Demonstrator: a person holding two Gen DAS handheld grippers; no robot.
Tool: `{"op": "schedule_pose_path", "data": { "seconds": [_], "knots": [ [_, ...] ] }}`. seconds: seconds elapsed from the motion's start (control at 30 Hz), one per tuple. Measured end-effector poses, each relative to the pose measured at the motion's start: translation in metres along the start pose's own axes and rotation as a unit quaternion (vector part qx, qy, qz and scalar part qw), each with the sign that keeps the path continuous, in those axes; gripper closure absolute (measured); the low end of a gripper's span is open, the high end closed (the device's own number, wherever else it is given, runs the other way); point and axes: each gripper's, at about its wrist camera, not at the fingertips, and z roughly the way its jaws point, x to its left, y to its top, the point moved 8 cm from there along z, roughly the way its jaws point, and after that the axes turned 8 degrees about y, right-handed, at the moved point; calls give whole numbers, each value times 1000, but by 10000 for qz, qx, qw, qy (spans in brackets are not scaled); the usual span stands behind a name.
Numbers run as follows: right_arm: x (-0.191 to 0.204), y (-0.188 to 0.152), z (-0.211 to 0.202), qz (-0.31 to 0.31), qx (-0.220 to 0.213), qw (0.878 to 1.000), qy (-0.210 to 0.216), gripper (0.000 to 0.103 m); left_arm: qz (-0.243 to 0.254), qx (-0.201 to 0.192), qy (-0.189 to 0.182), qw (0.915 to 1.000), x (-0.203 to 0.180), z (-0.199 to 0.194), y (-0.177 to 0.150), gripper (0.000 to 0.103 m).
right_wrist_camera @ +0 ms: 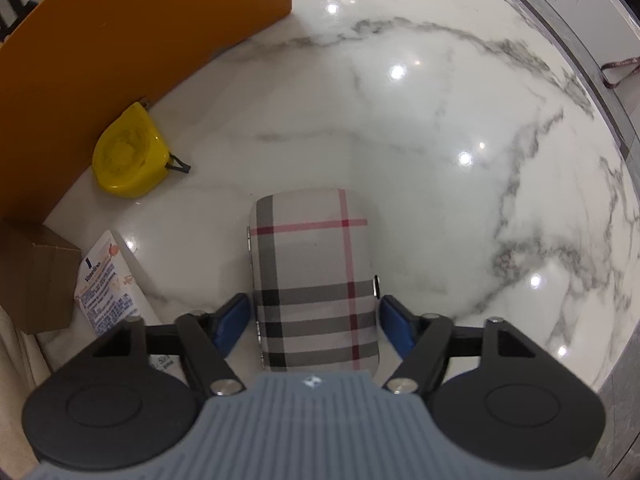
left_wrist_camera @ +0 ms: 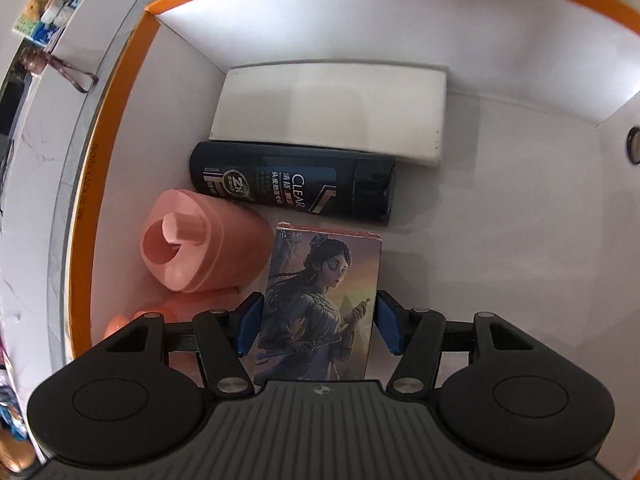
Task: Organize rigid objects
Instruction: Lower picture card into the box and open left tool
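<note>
In the left wrist view my left gripper is shut on an illustrated card box, its blue pads pressing both long sides. It holds the box inside an orange-rimmed white storage box, beside a pink container, a dark shampoo bottle and a flat white box. In the right wrist view my right gripper points down at a plaid case lying on the marble table. The case lies between the jaws, with a gap showing at the left pad.
A yellow tape measure lies against the storage box's orange outer wall. A white lotion bottle and a brown cardboard box sit at the left. The storage box floor right of the card box is bare.
</note>
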Motion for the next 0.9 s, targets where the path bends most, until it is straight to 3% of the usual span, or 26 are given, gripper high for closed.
{"op": "schedule_pose_path", "data": {
  "seconds": [0.1, 0.57, 0.7, 0.77, 0.8, 0.9],
  "knots": [
    [-3, 1, 1, 52, -10, 9999, 122, 24, 189, 51, 85, 9998, -2, 6, -1, 34],
    [-4, 9, 5, 47, -15, 9998, 195, 19, -129, -67, 463, 9988, 2, -2, -4, 25],
    [-6, 9, 5, 185, 11, 9997, 175, 21, -392, -160, 506, 9978, 6, -17, -10, 25],
    [-5, 10, 2, 184, -45, 9997, 161, 30, -618, -188, 574, 9963, 10, -27, -14, 25],
    [-4, 11, 0, 205, -73, 9996, 158, 37, -807, -214, 551, 9950, 13, -33, -17, 25],
    [1, 10, 0, 123, 13, 9999, -19, 37, -1442, -317, 431, 9881, 19, -52, -19, 25]
  ]
}}
